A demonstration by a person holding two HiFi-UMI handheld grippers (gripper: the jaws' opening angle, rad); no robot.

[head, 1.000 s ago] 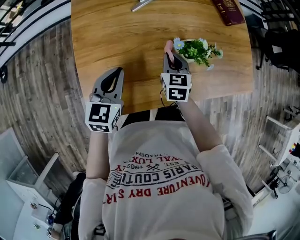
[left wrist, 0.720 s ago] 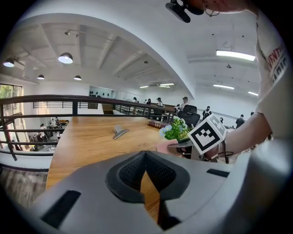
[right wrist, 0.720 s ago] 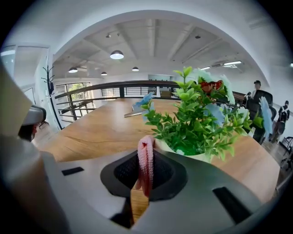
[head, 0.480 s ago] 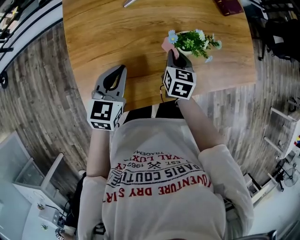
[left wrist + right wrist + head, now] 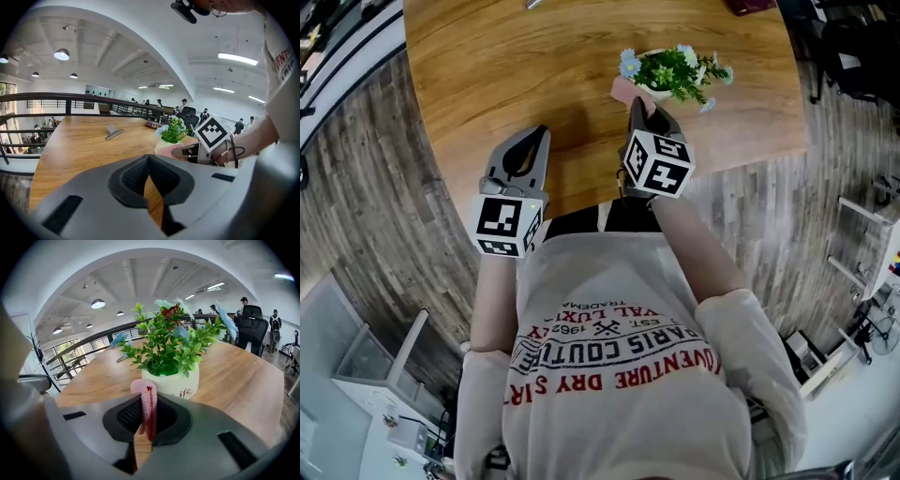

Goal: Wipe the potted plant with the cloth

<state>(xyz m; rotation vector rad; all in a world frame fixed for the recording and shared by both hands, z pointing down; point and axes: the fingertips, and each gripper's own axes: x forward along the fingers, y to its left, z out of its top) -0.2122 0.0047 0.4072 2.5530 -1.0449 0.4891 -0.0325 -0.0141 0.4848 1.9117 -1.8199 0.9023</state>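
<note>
The small green plastic plant with pale blue flowers in a white pot [image 5: 171,363] stands on the far right part of the round wooden table [image 5: 502,66]. The right gripper [image 5: 147,414] has its jaws clamped on a folded pink fleecy cloth [image 5: 146,399], whose fold stands upright. The pot lies straight ahead of the jaws and very near, though contact cannot be confirmed. The left gripper [image 5: 150,163], its jaws together on nothing, hangs over the table's near edge, well left of the plant. The right hand is nearer, so a short forward push should bring the cloth onto the pot.
</note>
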